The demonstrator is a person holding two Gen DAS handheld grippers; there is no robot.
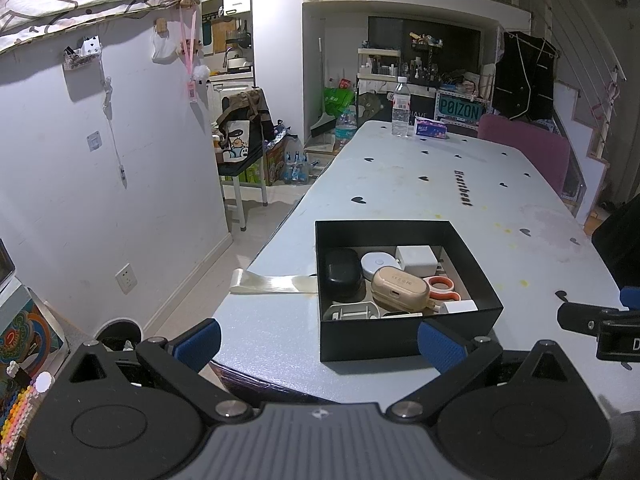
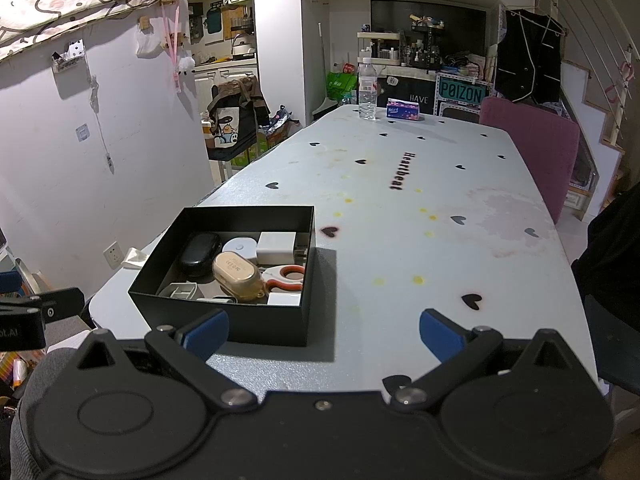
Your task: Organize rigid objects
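Two grippers hover at the near end of the tabletop (image 2: 400, 240), both with jaws spread wide and holding nothing. A black box (image 1: 400, 336) sits near the tabletop's near left corner, open at the top and filled with small rigid items: a black case (image 1: 342, 270), a round white device (image 1: 378, 262), a white charger block (image 1: 416, 260), a tan earbud case (image 1: 400, 290) lying on top of the others, orange-handled scissors (image 1: 440, 286), a grey plastic piece (image 1: 352, 312) and a white adapter (image 1: 460, 306). From the left wrist view, the left gripper (image 1: 318, 346) faces the box head on, its near wall lying between the blue pads, with the right-hand pad overlapping the box's near right corner. From the right wrist view, the right gripper (image 2: 324, 334) is offset to the right: the box (image 2: 224, 320) lies ahead of its left pad, and bare tabletop fills most of the gap between the jaws. At the far end stand a water bottle (image 2: 367, 90) and a tissue pack (image 2: 403, 109), beside a pink chair (image 2: 532, 152).
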